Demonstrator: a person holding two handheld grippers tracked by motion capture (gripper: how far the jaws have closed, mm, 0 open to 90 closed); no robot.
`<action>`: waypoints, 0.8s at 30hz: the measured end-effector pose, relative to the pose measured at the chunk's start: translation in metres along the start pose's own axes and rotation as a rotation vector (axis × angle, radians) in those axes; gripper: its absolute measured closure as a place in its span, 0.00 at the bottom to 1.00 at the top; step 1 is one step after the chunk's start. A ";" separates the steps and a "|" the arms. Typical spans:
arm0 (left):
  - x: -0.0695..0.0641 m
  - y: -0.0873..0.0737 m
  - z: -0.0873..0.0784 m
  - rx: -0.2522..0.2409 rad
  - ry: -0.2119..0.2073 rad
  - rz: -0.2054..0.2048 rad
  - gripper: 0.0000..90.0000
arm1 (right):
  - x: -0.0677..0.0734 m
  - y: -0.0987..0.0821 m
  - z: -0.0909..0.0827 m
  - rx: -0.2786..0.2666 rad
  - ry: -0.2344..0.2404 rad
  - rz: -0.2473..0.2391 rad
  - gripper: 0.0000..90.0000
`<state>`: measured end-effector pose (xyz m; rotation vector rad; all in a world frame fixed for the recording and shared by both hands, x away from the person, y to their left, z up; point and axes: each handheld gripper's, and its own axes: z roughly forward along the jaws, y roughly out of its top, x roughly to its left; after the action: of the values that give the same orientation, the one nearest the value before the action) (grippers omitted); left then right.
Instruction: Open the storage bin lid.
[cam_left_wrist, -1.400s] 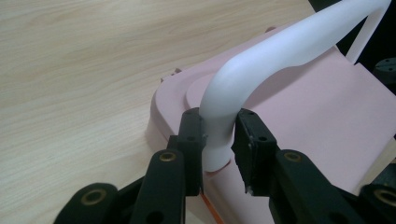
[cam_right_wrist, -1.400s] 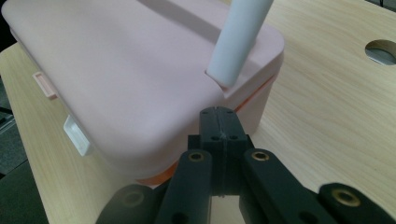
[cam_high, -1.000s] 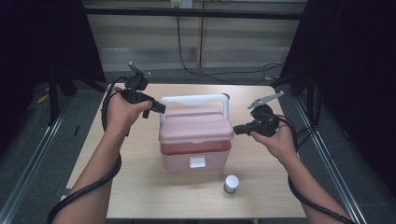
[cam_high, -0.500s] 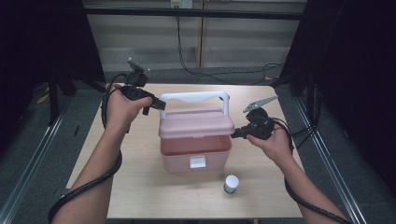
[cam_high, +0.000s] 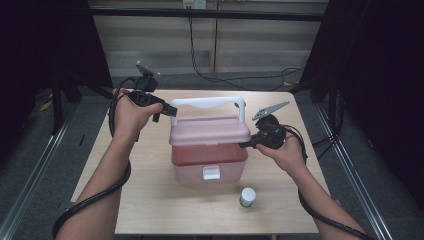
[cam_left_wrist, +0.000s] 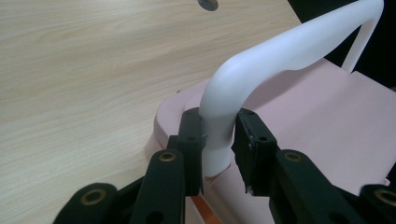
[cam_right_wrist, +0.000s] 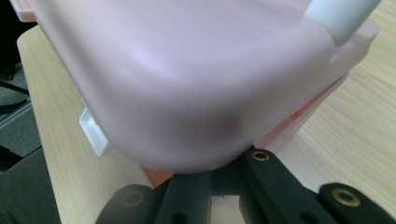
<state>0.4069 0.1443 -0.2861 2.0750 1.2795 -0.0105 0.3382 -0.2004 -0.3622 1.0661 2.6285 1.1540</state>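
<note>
Fingers (cam_left_wrist: 194, 140) of our left gripper (cam_left_wrist: 217, 154) pinch the handle (cam_left_wrist: 280, 56); right gripper (cam_high: 248, 145), closed, noses under the lid (cam_high: 210, 131). Pull unevenly and the box (cam_high: 209, 162) could tip off the counter (cam_high: 150, 200).

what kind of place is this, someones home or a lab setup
Most likely a lab or recording station, not a home: a bare wooden table stands between black curtains, loose cables run across the grey floor behind it, and a person works a pink box with handheld grippers.

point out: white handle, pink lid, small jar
white handle (cam_left_wrist: 261, 60), left gripper view, on its bent corner.
pink lid (cam_high: 209, 131), high view, middle of its top.
small jar (cam_high: 247, 197), high view, on its white cap.
</note>
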 end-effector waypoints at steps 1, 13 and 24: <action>0.000 0.000 0.001 -0.006 0.000 -0.004 0.81 | 0.000 0.000 0.000 -0.003 0.002 0.002 1.00; 0.001 0.000 0.003 -0.023 0.013 0.000 0.81 | 0.000 0.000 -0.009 -0.014 -0.007 0.000 1.00; 0.004 -0.001 0.005 -0.050 0.005 0.021 0.79 | 0.001 0.001 -0.011 -0.018 -0.013 -0.012 1.00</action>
<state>0.4100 0.1444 -0.2916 2.0469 1.2483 0.0357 0.3344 -0.2059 -0.3537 1.0503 2.6060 1.1612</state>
